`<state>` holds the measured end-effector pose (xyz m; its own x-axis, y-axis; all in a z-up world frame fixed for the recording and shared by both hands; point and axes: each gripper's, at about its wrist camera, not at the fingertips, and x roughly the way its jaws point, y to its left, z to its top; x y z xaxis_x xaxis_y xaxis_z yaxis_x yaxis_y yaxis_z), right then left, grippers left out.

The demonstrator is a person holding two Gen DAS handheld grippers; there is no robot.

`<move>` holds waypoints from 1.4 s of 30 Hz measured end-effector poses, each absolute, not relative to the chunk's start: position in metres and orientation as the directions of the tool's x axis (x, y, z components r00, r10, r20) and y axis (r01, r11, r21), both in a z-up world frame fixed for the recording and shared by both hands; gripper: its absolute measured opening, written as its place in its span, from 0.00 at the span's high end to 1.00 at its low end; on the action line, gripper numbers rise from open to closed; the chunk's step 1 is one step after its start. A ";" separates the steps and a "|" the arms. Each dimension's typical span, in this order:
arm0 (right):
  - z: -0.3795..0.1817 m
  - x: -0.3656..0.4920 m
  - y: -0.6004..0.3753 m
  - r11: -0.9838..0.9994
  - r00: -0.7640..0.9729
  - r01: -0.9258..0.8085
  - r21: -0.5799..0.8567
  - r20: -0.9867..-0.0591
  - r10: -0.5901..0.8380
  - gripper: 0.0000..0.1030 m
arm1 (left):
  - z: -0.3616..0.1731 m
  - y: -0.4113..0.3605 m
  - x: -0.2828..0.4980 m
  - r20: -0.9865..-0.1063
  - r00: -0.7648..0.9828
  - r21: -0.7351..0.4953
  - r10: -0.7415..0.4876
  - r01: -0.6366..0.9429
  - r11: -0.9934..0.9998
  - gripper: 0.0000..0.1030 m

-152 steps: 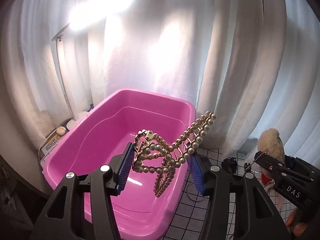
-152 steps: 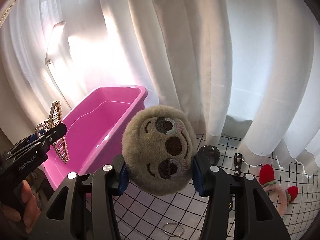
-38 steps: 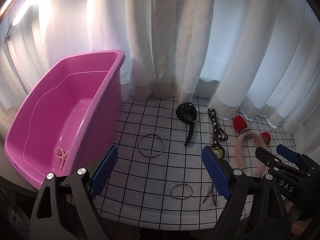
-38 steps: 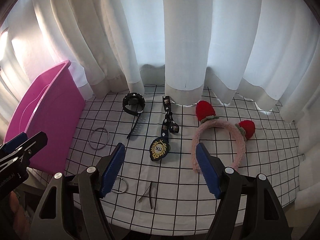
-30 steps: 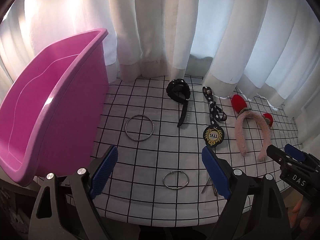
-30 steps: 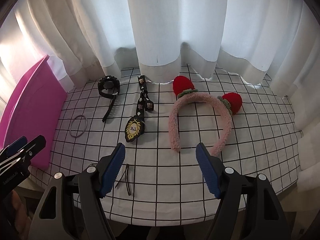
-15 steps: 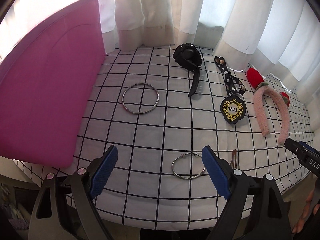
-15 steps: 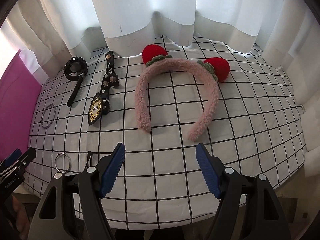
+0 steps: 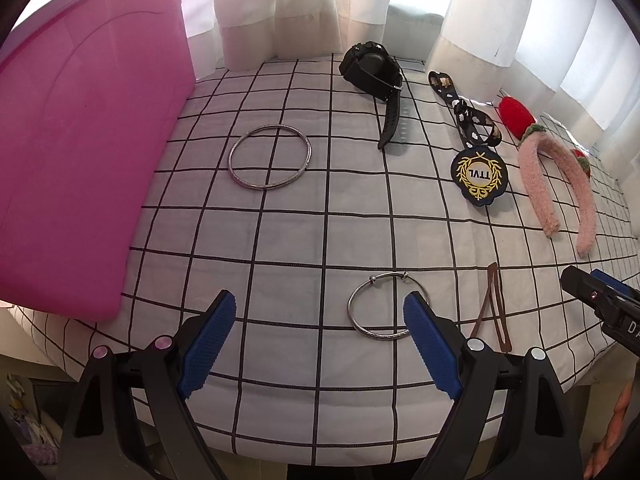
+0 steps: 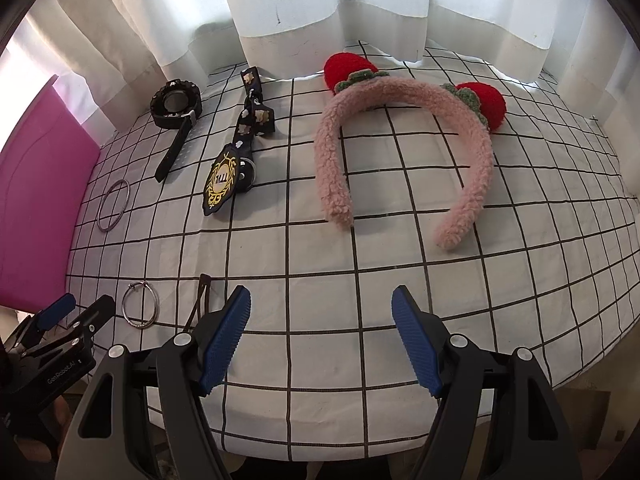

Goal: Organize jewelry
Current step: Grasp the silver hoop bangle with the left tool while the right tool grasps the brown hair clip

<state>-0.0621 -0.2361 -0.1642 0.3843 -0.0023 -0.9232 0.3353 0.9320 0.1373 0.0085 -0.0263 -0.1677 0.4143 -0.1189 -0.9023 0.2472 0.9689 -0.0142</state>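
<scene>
Beside the pink tub (image 9: pixel 80 152) at the left of the frame, both grippers hover wide and empty over the checked cloth (image 9: pixel 320 220). The right gripper (image 10: pixel 320 332) should straddle the pink headband (image 10: pixel 400 120), upper centre; the left gripper (image 9: pixel 316 320) should close on the small bangle (image 9: pixel 384 306) by its right finger.

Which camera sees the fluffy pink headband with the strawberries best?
The right wrist view. The pink headband lies whole and large ahead of the open right gripper, both red strawberries clear. The left wrist view shows it small and squashed at the right edge.
</scene>
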 end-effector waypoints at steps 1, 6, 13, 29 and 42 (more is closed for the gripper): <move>-0.165 -0.061 -0.232 0.933 0.384 0.330 0.144 -0.923 0.006 0.32 | -0.168 -0.027 0.008 -0.902 0.414 -0.019 -0.125 0.252 0.967 0.18; -0.172 -0.052 -0.214 0.942 0.379 0.292 0.164 -0.924 0.044 0.32 | -0.170 -0.032 0.009 -0.900 0.407 -0.039 -0.156 0.282 0.959 0.18; -0.184 -0.041 -0.198 0.946 0.359 0.261 0.192 -0.929 0.089 0.32 | -0.176 -0.026 0.015 -0.904 0.393 -0.045 -0.166 0.299 0.953 0.18; -0.195 -0.027 -0.176 0.972 0.338 0.213 0.097 -0.941 0.020 0.32 | -0.184 -0.023 0.019 -0.905 0.383 -0.060 -0.184 0.313 0.948 0.18; -0.196 -0.044 -0.208 0.965 0.340 0.259 0.030 -0.938 -0.062 0.32 | -0.191 -0.044 0.013 -0.909 0.366 -0.066 -0.199 0.345 0.936 0.18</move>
<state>-0.0445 -0.2085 -0.1963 0.3404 -0.0618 -0.9383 0.2592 0.9653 0.0304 0.0135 -0.0445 -0.1908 0.3662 -0.1987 -0.9091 0.3452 0.9363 -0.0656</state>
